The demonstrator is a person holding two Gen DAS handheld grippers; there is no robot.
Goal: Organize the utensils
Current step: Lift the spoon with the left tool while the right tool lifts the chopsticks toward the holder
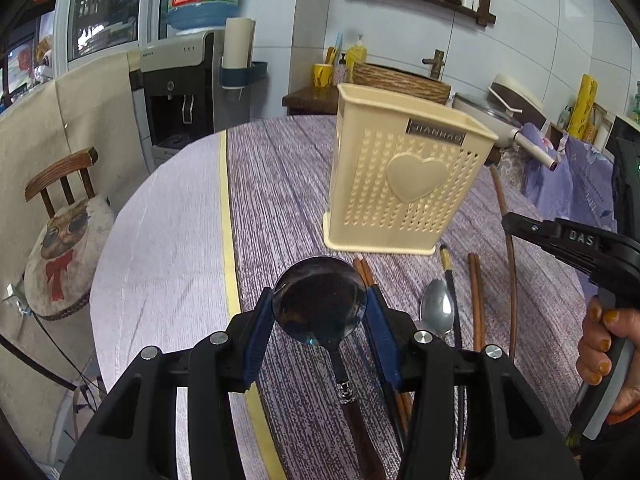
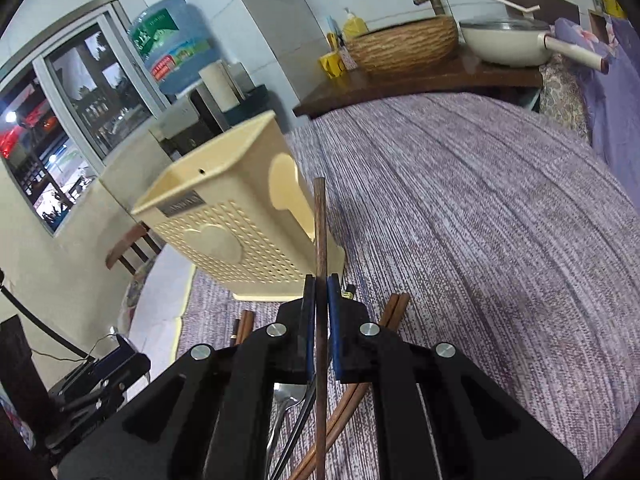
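My left gripper (image 1: 319, 294) is shut on a dark-bowled spoon (image 1: 320, 312), its blue pads pressing the bowl's two sides while the wooden handle hangs down toward the camera. My right gripper (image 2: 319, 290) is shut on one dark brown chopstick (image 2: 320, 224) that sticks up past its tips. In the left wrist view that gripper (image 1: 510, 226) comes in from the right with the chopstick (image 1: 508, 264). The cream perforated utensil holder (image 1: 404, 176) (image 2: 240, 236) stands upright on the table just beyond both grippers. A silver spoon (image 1: 438, 308) and loose chopsticks (image 1: 476, 300) lie in front of it.
The round table carries a purple cloth (image 2: 480, 220) with a yellow stripe (image 1: 228, 240); its edge curves at the left. A chair (image 1: 64, 188) and water dispenser (image 1: 180, 80) stand beyond it. Behind are a woven basin (image 2: 404, 44) and a white pan (image 2: 508, 40).
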